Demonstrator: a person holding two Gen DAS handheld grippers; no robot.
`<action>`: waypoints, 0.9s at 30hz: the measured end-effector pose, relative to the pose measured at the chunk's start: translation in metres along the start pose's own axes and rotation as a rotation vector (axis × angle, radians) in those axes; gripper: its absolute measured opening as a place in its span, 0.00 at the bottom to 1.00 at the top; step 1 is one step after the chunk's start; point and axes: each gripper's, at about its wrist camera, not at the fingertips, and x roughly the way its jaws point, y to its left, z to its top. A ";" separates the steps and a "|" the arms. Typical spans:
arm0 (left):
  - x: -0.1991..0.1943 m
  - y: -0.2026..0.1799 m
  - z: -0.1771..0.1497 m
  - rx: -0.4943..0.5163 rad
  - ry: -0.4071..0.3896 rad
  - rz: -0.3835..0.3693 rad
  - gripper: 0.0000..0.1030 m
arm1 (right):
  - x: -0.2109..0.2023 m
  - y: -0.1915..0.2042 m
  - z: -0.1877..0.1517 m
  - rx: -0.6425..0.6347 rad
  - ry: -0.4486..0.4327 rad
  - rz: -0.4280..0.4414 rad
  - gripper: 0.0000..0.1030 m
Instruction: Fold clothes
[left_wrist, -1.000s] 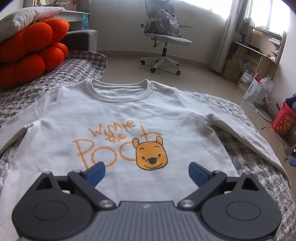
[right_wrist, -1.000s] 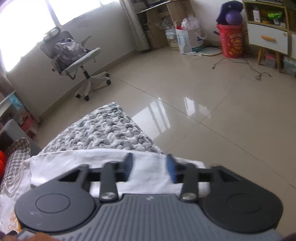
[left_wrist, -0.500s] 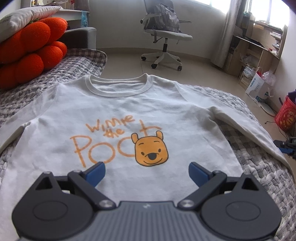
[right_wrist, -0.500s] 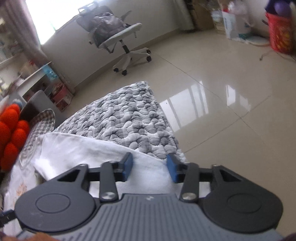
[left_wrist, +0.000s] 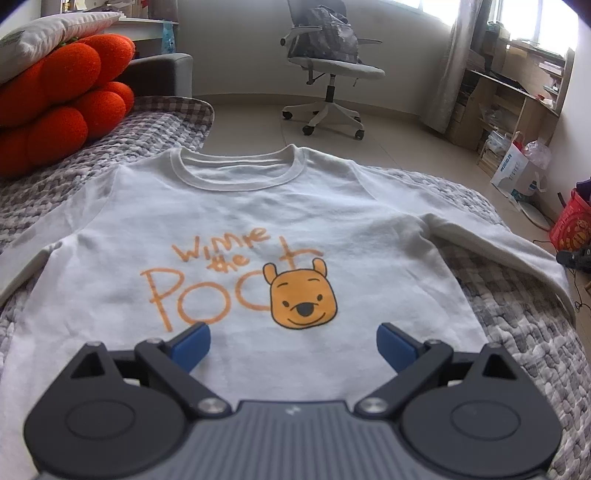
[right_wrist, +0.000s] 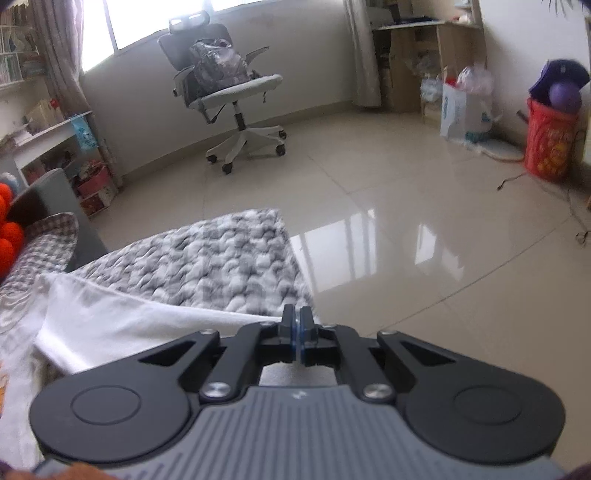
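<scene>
A white sweatshirt (left_wrist: 258, 221) lies face-up and flat on a grey quilted bed (left_wrist: 517, 332). The left gripper (left_wrist: 293, 343) hovers over its hem, jaws wide apart and empty. At right, the right gripper (right_wrist: 297, 332) is clamped on the sleeve (right_wrist: 129, 317) end; best lift it gently and carry it across the chest without dragging the body.

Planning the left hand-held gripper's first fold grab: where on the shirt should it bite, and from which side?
Probably the left sleeve, near its cuff end, coming in from the shirt's outer left side. The sleeve lies flat and spread away from the body on the blanket, so its thin edge is free to pinch. The left hand-held gripper is open over the hem.
</scene>
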 end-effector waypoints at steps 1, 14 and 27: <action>0.000 0.001 0.000 -0.001 0.000 0.000 0.94 | 0.002 0.000 0.000 0.003 0.006 -0.004 0.02; -0.003 0.008 0.007 0.036 -0.057 0.014 0.94 | -0.013 0.044 -0.007 -0.037 -0.006 0.072 0.45; -0.003 0.081 -0.020 0.098 -0.136 -0.018 0.95 | -0.005 0.113 -0.044 -0.225 0.019 0.164 0.46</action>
